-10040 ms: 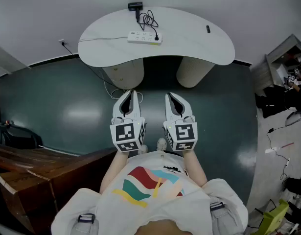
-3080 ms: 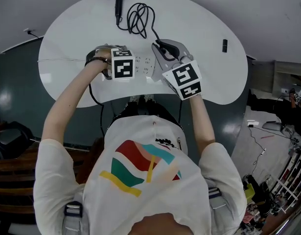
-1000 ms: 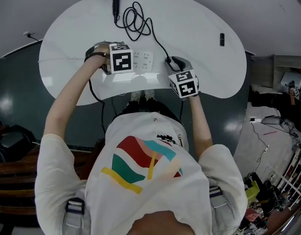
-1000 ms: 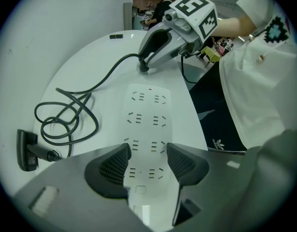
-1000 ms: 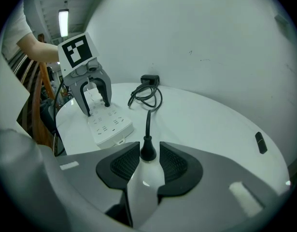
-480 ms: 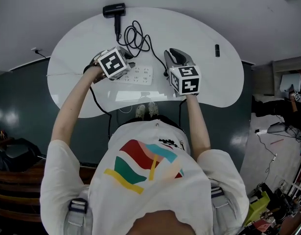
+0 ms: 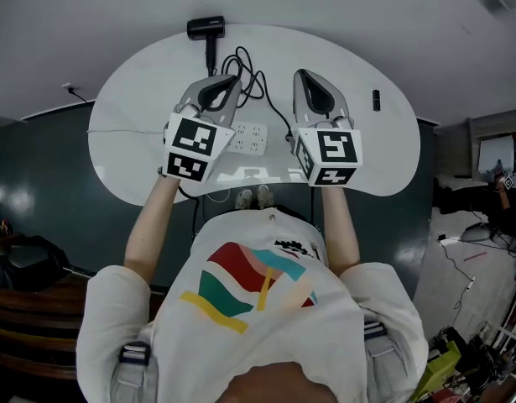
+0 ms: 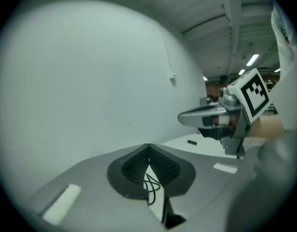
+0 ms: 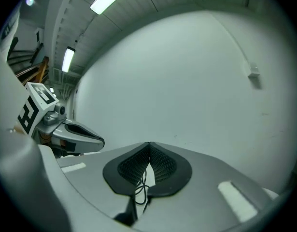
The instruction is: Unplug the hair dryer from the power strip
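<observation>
Nearest, the left gripper (image 7: 226, 84) and right gripper (image 7: 304, 78) hang side by side above the table (image 7: 140, 124), each with its jaws pressed together on nothing, probably parked clear because no grip is needed. Below them lies the white power strip (image 7: 247, 138). The black cord (image 7: 251, 78) seems to end just beside its right end rather than in a socket, so the plug looks out. Farthest, the hair dryer (image 7: 205, 28) rests at the back edge.
</observation>
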Demonstrator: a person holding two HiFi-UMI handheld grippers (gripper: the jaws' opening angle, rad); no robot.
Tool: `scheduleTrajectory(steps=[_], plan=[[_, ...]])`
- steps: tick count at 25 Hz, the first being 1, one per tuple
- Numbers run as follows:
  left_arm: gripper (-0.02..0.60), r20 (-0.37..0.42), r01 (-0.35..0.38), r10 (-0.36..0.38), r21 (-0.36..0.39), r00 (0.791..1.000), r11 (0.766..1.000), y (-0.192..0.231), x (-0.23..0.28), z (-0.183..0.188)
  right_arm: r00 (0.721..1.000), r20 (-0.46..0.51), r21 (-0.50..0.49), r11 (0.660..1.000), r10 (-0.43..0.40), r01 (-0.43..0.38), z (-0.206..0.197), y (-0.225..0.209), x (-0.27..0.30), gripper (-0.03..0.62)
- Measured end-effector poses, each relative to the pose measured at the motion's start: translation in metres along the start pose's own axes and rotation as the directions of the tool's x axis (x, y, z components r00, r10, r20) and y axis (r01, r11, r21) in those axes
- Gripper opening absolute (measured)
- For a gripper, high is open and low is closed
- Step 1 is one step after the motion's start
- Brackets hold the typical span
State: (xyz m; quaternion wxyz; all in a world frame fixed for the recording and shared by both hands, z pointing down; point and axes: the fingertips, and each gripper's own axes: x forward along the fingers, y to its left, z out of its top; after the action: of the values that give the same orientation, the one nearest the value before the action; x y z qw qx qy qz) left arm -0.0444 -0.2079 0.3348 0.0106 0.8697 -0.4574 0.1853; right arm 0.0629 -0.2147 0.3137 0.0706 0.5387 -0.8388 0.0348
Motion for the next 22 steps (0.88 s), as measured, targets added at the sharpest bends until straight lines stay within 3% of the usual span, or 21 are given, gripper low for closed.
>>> scheduleTrajectory(steps=[2,7,11,22], plan=[[0.002,0.1,-0.092,0.1,-0.079,0.99,0.993,0.006,-0.02,0.016,0.999,0.044,-0.003,1.0,-0.005,0.005,0.011,0.008,-0.009,0.012],[0.002,0.249,-0.232,0.27,-0.173,0.93,0.957,0.003,-0.059,0.026,0.993,0.116,-0.059,0.998,-0.026,0.033,0.022,0.026,-0.034,0.012],[0.002,0.269,-0.272,0.331,-0.233,0.905,0.934,0.002,-0.07,0.017,0.989,0.145,-0.041,0.999,-0.028,0.035,0.021,0.034,-0.043,0.012],[0.002,0.261,-0.344,0.414,-0.277,0.872,0.897,0.006,-0.09,0.009,0.997,0.072,-0.014,1.0,0.013,-0.012,-0.008,0.048,-0.053,0.012]])
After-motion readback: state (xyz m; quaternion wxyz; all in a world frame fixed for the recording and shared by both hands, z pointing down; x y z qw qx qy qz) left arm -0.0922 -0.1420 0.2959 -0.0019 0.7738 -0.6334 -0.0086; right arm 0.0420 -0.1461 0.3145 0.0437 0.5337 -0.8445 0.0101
